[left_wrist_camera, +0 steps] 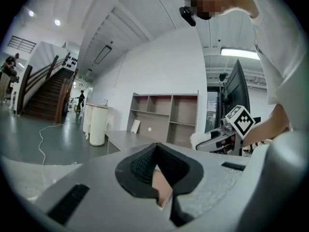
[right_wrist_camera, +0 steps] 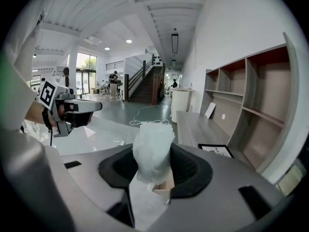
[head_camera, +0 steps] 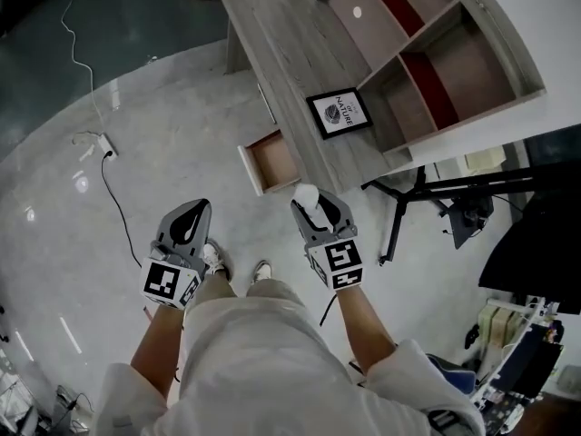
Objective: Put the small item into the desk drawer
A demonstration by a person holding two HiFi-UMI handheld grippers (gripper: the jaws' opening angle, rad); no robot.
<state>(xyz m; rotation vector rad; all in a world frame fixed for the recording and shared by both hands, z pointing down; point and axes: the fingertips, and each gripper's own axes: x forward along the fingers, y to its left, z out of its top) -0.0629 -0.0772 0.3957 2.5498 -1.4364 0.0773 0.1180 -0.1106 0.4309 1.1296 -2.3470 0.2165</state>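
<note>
The desk (head_camera: 290, 53) stands in front of the person, with the shelf unit (head_camera: 445, 71) on its far right side. A picture frame (head_camera: 339, 113) lies on the desk top, next to the shelves. The open drawer (head_camera: 270, 162) sticks out of the desk's near side. Just before it is the right gripper (head_camera: 313, 209), with the small bag (head_camera: 306, 193) between its jaws. The left gripper (head_camera: 193, 209) is to its left, over the floor (head_camera: 73, 243). A power strip (head_camera: 107, 145) lies far left on the floor.

desk (head_camera: 272, 34): grey woodgrain; drawer (head_camera: 275, 160): brown inside; small item (head_camera: 306, 193): white; floor (head_camera: 109, 198): glossy grey
</note>
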